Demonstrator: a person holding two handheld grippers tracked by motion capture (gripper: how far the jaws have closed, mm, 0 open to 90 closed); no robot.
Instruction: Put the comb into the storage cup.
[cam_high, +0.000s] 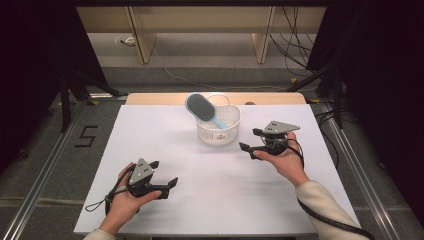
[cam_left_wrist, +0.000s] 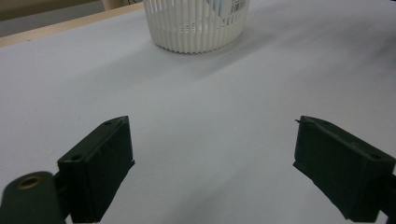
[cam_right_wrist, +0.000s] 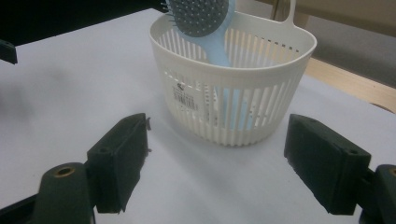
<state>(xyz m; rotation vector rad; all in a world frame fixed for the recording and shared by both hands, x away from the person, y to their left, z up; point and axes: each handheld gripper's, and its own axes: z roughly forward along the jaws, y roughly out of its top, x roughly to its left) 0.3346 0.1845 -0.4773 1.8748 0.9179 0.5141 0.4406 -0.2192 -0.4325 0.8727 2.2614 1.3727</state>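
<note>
A white slotted basket stands on the white table top at the far middle. A light blue hairbrush leans in it, handle down, grey bristle head sticking out over the left rim. In the right gripper view the basket is close ahead with the hairbrush inside. My right gripper is open just right of the basket, holding nothing. My left gripper is open near the front left, empty. The left gripper view shows the basket farther off.
The wooden table edge runs along the back. Metal rails flank the table on both sides. Cables lie on the floor behind, beside wooden furniture legs. A tape mark is on the floor at left.
</note>
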